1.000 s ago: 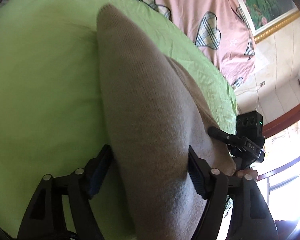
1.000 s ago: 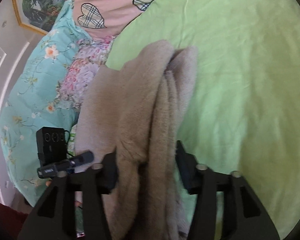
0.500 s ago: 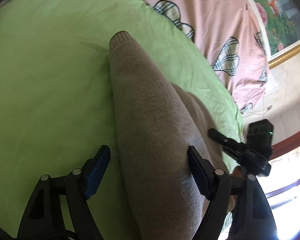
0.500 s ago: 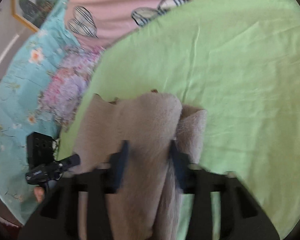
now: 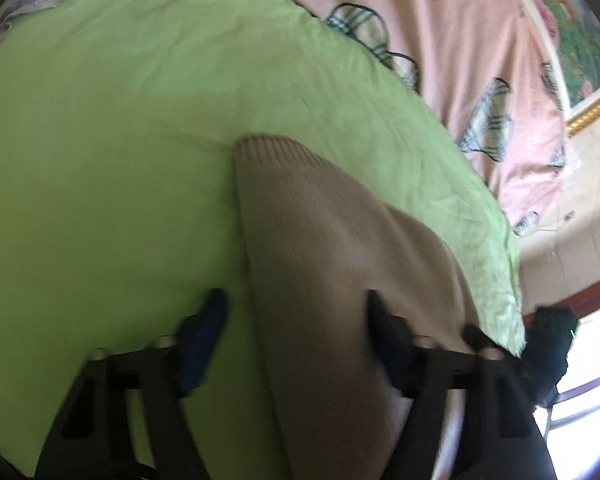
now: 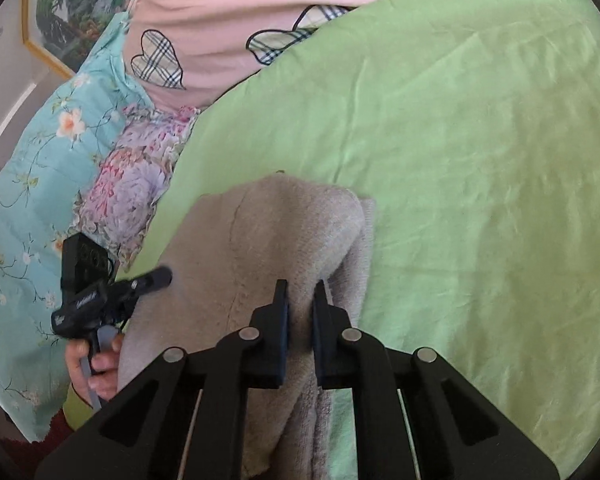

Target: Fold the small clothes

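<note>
A beige knitted garment (image 5: 332, 264) lies on the green sheet (image 5: 100, 160), its ribbed hem pointing away from me. My left gripper (image 5: 296, 312) straddles it and its jaws are closing; a strip of green still shows between the left blue pad (image 5: 204, 332) and the cloth. In the right wrist view the same garment (image 6: 260, 232) is bunched into a raised fold. My right gripper (image 6: 300, 292) is closing with that fold pinched between its pads. The left gripper (image 6: 100, 292), held in a hand (image 6: 96, 364), sits at the garment's left edge.
The green sheet (image 6: 480, 160) spreads wide to the right of the garment. A pink cover with plaid hearts (image 6: 240, 20) lies at the far side and a turquoise floral quilt (image 6: 28, 160) on the left. A framed picture (image 5: 580, 40) and a window (image 5: 580, 420) are at the right.
My right gripper's jaws came together on a fold of the garment. My left gripper slid along the garment so more green sheet shows, and its jaws narrowed.
</note>
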`<state>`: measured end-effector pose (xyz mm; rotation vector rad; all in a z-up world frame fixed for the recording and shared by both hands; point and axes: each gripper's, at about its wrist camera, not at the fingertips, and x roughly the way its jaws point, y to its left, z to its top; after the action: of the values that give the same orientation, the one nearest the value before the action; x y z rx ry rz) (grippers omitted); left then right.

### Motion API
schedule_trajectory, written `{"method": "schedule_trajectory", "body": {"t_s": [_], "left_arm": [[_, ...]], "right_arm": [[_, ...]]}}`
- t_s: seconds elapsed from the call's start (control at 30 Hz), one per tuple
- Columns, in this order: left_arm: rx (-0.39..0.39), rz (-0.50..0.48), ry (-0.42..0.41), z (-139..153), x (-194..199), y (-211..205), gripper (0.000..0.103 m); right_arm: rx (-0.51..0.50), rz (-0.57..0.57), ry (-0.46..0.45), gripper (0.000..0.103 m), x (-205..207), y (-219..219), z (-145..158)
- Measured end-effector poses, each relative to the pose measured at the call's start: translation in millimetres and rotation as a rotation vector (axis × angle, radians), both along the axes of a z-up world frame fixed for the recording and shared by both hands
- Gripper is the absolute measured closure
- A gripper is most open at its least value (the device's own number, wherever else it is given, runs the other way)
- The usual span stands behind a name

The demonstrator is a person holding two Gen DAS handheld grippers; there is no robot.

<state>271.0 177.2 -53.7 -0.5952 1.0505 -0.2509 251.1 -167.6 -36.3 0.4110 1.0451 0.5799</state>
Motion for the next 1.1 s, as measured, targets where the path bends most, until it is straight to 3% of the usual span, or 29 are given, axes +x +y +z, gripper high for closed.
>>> {"method": "schedule_trajectory", "body": {"t_s": [0.07,0.17,0.2,0.23,0.33,0.43,0.57,0.63,0.7,0.87,0.97,1.1], "left_arm": [[-0.012,-0.015,-0.009,-1.6,12.5,-0.2,0.087],[0.145,-0.003,-0.034,0.7,30.0,-7.8,0.097],[0.233,0.005,-0.035,-0.1,35.9,-11.3,0.097],[0.267,0.006,-0.035,-1.7,39.4,-11.9,0.097],[0.273,0.007,-0.039,5.9,37.9,-11.9,0.097],[0.308,-0.002,-0.085,29.1,10.5,-18.5,0.096],[0.257,-0.025,-0.138,47.2,-41.0,-25.1,0.09],[0.245,-0.036,-0.154,53.6,-68.1,-33.1,0.09],[0.232,-0.035,-0.157,57.6,-90.0,-38.1,0.089],[0.185,-0.038,-0.175,62.2,-143.8,-42.6,0.08],[0.201,-0.069,-0.191,60.3,-186.9,-45.0,0.069],[0.254,-0.07,-0.207,50.5,-248.3,-54.0,0.067]], "right_arm": [[-0.016,-0.004,-0.006,0.092,-1.9,-1.5,0.4],[-0.044,-0.005,0.003,0.092,1.7,-3.1,-7.6],[-0.071,-0.004,-0.006,0.092,3.7,-0.8,-9.3],[-0.087,-0.007,-0.009,0.092,5.4,-0.2,-10.8],[-0.07,-0.012,0.01,0.091,6.3,-1.4,-9.8],[-0.032,-0.036,0.001,0.087,-5.8,-10.9,7.5],[0.017,-0.068,-0.026,0.085,-31.2,-27.1,26.2],[0.037,-0.069,-0.029,0.079,-45.0,-31.3,30.6],[0.034,-0.061,-0.03,0.063,-59.3,-31.3,32.7],[0.069,-0.043,-0.027,0.062,-88.2,-31.5,34.0],[0.081,-0.033,-0.034,0.062,-107.9,-35.6,33.8],[0.085,0.007,-0.043,0.062,-135.7,-39.6,30.9]]}}
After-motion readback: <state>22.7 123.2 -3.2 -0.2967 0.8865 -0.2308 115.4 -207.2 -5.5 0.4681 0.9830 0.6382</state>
